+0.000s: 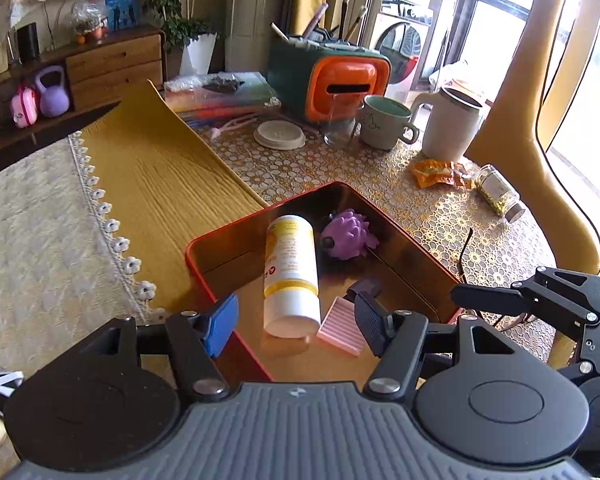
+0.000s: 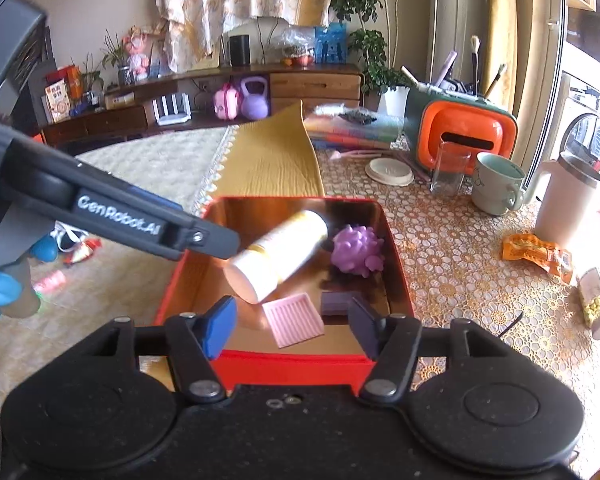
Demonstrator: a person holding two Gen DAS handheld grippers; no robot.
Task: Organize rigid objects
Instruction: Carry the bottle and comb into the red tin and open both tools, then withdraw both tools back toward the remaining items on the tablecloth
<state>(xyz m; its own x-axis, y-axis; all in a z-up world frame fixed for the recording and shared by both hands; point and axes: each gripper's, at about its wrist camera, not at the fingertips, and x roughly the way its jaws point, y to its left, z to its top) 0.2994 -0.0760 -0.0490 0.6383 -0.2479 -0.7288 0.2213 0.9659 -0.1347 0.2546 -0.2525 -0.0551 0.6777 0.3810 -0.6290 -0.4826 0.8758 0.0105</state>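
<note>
A red tin box with a gold inside sits on the lace tablecloth. In it lie a yellow-and-white bottle, a purple spiky toy, a pink ribbed tile and a small dark purple block. My left gripper is open and empty over the box's near end; it also shows in the right wrist view. My right gripper is open and empty at the box's near wall. Its finger shows at the right of the left wrist view.
On the table lie a jar of yellow beads, an orange snack packet, a white lidded mug, a green cup, a glass, a round lid, an orange-green case and glasses.
</note>
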